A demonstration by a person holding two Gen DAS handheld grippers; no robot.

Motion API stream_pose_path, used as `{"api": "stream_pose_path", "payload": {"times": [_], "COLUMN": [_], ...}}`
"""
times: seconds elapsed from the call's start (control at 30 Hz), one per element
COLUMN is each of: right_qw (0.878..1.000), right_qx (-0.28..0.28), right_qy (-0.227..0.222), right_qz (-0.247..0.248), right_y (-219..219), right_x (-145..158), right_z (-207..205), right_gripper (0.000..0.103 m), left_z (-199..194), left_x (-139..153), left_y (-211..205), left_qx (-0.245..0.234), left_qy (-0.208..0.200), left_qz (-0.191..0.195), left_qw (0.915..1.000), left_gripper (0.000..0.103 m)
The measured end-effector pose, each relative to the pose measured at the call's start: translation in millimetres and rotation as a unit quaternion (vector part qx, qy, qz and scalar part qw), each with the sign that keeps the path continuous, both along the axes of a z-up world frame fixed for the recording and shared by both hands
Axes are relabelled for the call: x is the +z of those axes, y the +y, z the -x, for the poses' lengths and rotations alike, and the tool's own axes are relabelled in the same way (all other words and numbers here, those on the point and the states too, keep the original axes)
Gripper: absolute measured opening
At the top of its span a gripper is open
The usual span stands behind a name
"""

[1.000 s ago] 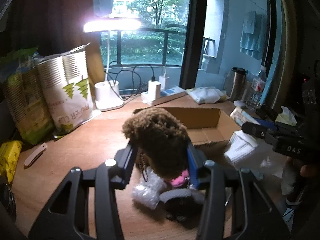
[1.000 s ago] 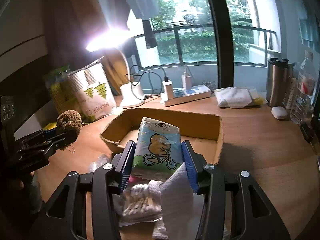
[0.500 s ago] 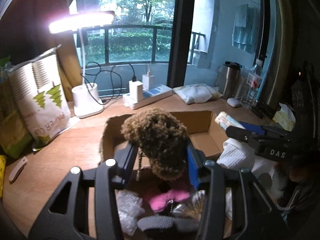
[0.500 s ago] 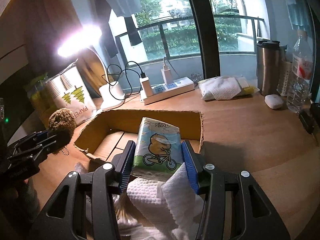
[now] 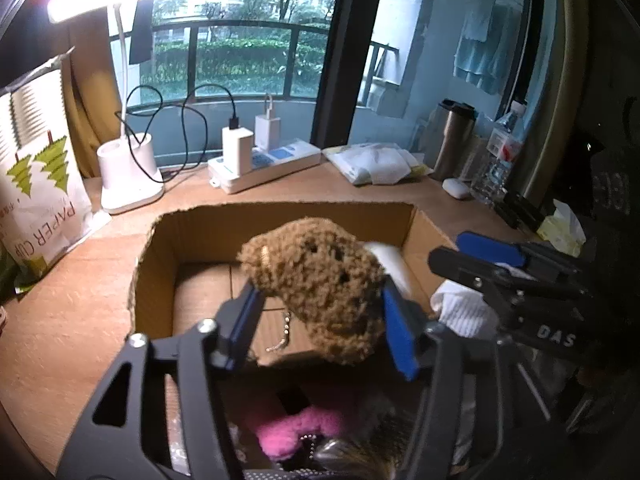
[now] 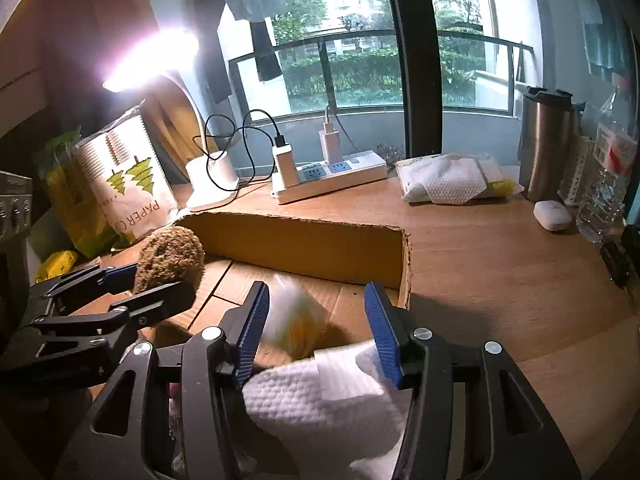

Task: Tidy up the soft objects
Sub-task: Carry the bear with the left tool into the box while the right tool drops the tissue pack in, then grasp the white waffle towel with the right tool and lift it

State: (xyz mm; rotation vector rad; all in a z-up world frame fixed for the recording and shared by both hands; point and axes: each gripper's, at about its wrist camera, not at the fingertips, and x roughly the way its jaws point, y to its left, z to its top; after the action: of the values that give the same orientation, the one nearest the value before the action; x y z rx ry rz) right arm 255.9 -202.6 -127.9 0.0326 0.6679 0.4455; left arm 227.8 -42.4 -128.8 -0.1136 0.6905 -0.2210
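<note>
Brown fuzzy plush toy (image 5: pixel 320 288) pinched in left claw (image 5: pixel 320 312) over one open cardboard box (image 5: pixel 280 220), right claw (image 6: pixel 316 320) spread wide, one blurred tissue pack (image 6: pixel 296 320) between its fingers, ungripped, one white towel (image 6: pixel 320 396) below.

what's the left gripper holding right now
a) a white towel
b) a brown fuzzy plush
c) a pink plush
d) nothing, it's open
b: in the left wrist view the left gripper has its blue pads pressed against both sides of the brown fuzzy plush, held above the cardboard box, while the pink plush lies loose below.
</note>
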Motion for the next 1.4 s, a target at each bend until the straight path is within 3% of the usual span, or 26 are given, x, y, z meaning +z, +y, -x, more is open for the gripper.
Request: {"api": "stream_pose_path", "payload": {"times": [0.27, 0.67, 0.93, 1.33, 1.4], "right_qw": [1.0, 0.998, 0.997, 0.991, 0.99], "right_qx": [-0.012, -0.04, -0.028, -0.031, -0.028], "right_qy": [0.0, 0.011, 0.041, 0.101, 0.108], "right_qz": [0.015, 0.053, 0.058, 0.084, 0.088], "right_y": [-7, -17, -11, 2, 4], "right_x": [0, -14, -27, -57, -60], "right_z": [18, 44, 41, 25, 24], "right_gripper": [0.053, 0.069, 0.073, 0.073, 0.067], "left_z": [13, 49, 66, 69, 69], "left_x": [1, 11, 5, -2, -4], "left_y": [1, 13, 25, 42, 45], "left_qx": [-0.002, 0.007, 0.02, 0.036, 0.038], "left_qy": [-0.002, -0.016, -0.009, -0.005, -0.004], "left_qz": [-0.001, 0.001, 0.005, 0.014, 0.016], "left_qw": [1.0, 0.9999, 0.9997, 0.9992, 0.9991], "left_gripper": [0.077, 0.078, 0.078, 0.078, 0.078]}}
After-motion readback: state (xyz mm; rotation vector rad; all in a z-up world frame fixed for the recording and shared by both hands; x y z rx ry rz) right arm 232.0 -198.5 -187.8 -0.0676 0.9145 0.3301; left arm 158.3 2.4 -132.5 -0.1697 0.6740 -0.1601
